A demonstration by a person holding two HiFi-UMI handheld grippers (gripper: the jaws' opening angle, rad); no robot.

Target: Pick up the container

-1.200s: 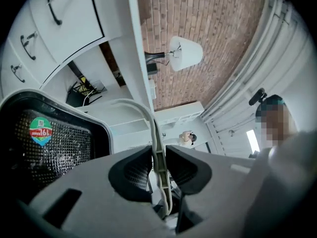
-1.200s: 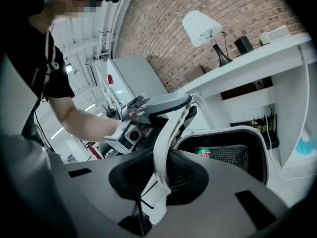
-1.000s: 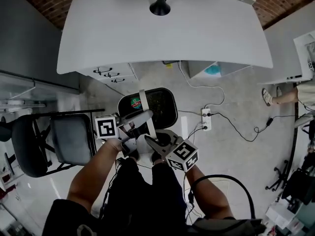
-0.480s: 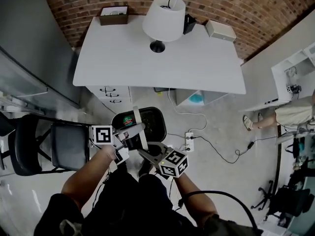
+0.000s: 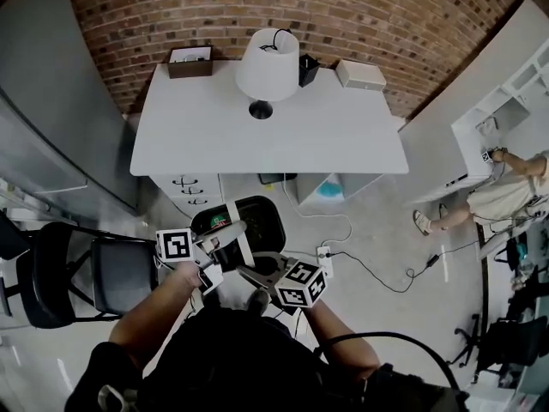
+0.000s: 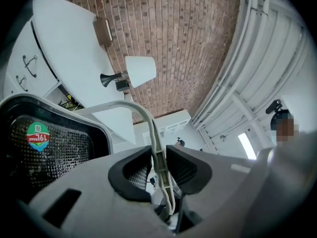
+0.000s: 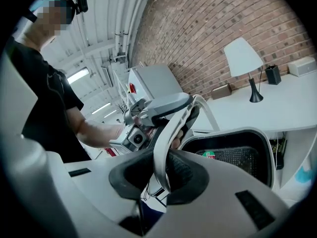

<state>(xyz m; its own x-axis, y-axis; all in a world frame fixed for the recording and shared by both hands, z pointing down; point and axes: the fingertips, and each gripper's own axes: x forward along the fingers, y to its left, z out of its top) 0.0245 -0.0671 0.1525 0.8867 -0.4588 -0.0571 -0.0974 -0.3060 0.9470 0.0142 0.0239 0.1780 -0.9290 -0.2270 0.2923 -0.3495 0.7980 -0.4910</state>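
The container point(image 5: 260, 219) is a black mesh basket with a white rim and a green sticker, hanging above the floor by its white handle point(image 5: 244, 249). My left gripper point(image 5: 226, 230) is shut on the handle from the left. My right gripper point(image 5: 257, 270) is shut on the same handle from the near right. In the left gripper view the handle point(image 6: 159, 157) is pinched between the dark pads, with the basket point(image 6: 54, 143) at left. In the right gripper view the handle point(image 7: 162, 148) sits in the jaws, the basket point(image 7: 233, 150) beyond, and the left gripper point(image 7: 163, 108) is opposite.
A white desk point(image 5: 283, 131) stands ahead against the brick wall, bearing a lamp point(image 5: 266, 63), a brown box point(image 5: 190, 58) and a white box point(image 5: 360, 74). Drawers point(image 5: 190, 185) sit under it. A black chair point(image 5: 86, 269) is at left, a power strip point(image 5: 324, 256) with cables on the floor, a person point(image 5: 506, 196) at right.
Both grippers have risen together with the basket hanging from its handle. The desk now looks smaller and farther below, and more of the brick wall shows.
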